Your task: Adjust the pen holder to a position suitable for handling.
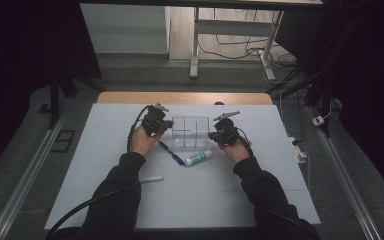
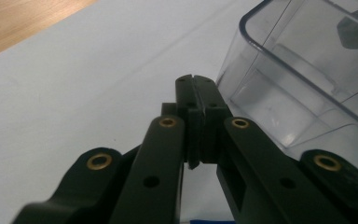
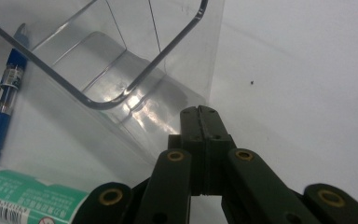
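A clear plastic organizer box (image 1: pixel 190 131) with compartments stands at the middle of the white table. My left gripper (image 1: pixel 161 123) sits at the box's left side, shut with nothing in it; in the left gripper view its closed tips (image 2: pixel 196 88) lie next to the box wall (image 2: pixel 303 70). My right gripper (image 1: pixel 219 134) is at the box's right side, also shut and empty, with its tips (image 3: pixel 201 119) close to the box's corner (image 3: pixel 121 79). A blue pen (image 1: pixel 172 153) (image 3: pixel 2 107) and a green-and-white tube (image 1: pixel 198 158) (image 3: pixel 28 198) lie in front of the box.
A white marker (image 1: pixel 151 179) lies on the white table cover (image 1: pixel 280 165) near the left forearm. A wooden table edge (image 1: pixel 180 97) (image 2: pixel 23 21) shows behind the cover. Cables and desk legs (image 1: pixel 195 45) stand on the floor beyond.
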Available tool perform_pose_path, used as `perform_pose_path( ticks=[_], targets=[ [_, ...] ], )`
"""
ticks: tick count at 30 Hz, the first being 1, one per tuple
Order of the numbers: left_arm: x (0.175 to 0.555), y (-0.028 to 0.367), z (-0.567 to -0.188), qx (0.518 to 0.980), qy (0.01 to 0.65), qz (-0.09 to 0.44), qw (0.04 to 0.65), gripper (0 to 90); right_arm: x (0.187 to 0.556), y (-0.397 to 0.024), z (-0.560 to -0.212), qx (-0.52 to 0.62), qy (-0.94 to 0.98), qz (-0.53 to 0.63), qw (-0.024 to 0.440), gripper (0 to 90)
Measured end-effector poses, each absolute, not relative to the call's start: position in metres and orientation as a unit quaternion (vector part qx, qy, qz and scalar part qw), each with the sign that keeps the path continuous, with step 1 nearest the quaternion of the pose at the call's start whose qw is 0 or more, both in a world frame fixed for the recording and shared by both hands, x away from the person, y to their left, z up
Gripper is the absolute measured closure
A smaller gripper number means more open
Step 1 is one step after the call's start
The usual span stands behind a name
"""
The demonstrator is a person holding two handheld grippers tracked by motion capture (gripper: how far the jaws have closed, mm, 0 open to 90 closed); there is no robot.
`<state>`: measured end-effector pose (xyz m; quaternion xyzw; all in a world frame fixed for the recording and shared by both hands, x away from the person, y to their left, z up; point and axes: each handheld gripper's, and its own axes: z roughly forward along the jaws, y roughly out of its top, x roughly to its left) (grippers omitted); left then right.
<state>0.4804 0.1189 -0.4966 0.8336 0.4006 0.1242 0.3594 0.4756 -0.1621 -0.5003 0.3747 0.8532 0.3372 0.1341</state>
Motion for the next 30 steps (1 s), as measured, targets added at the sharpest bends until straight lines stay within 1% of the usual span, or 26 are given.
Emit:
perform_pose_path(
  ticks=[15,17,21,25,30],
  targets=[
    [0.477,0.114,-0.497,0.841,0.391,0.120,0.355,88.6,0.468,-0.168,-0.501,0.376,0.858,0.324,0.129,88.9],
    [0.477,0.115,-0.496,0.842,0.389,0.122,0.354,88.1,0.467,-0.168,-0.500,0.376,0.858,0.325,0.129,87.5],
    [0.474,0.120,-0.490,0.844,0.385,0.127,0.352,81.7,0.466,-0.172,-0.498,0.375,0.858,0.320,0.142,81.8],
    [0.469,0.125,-0.485,0.844,0.382,0.131,0.354,74.1,0.466,-0.181,-0.492,0.385,0.850,0.331,0.143,76.5],
    [0.457,0.133,-0.475,0.844,0.375,0.134,0.360,62.2,0.459,-0.191,-0.482,0.383,0.844,0.348,0.140,66.5]
  ],
)
